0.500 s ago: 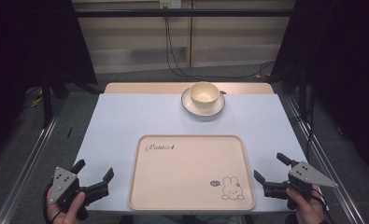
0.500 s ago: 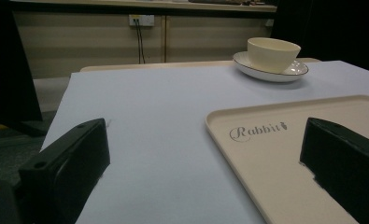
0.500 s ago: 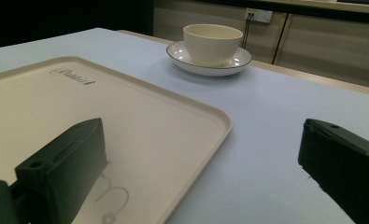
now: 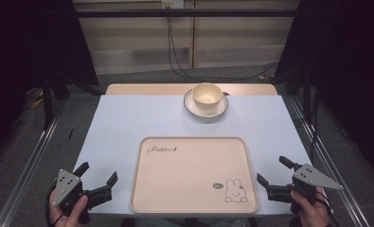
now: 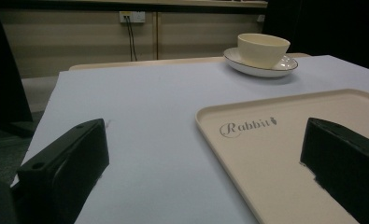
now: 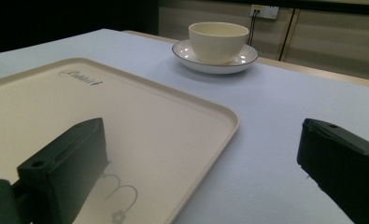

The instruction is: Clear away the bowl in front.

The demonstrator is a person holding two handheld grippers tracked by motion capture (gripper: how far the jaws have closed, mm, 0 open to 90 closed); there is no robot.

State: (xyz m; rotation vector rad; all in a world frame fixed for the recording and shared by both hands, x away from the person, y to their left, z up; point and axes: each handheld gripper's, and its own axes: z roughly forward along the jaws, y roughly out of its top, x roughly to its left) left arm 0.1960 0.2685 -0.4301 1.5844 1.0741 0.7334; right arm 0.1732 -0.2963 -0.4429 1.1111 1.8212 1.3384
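A cream tray [image 4: 194,139] printed with "Rabbit" and a small rabbit lies at the front middle of the pale blue table top. At the back stands a cream cup [image 4: 207,94] on a dark-rimmed saucer [image 4: 193,108]. My left gripper [image 4: 98,172] is held in a hand just left of the tray's near corner, jaws wide open and empty. My right gripper [image 4: 272,170] is held off the tray's right near corner, also open and empty. In the left gripper view the left gripper [image 5: 205,135] frames the tray [image 5: 275,154] and the cup [image 5: 262,49]. In the right gripper view the right gripper [image 6: 201,135] frames the tray's edge [image 6: 229,123] and the cup [image 6: 218,41].
The table's wooden back edge [image 4: 146,89] runs behind the saucer. Metal rails [image 4: 33,156] flank the table on the floor. Cables [image 4: 175,56] hang from a wall socket at the back. Bare blue surface [image 4: 137,118] lies between tray and saucer.
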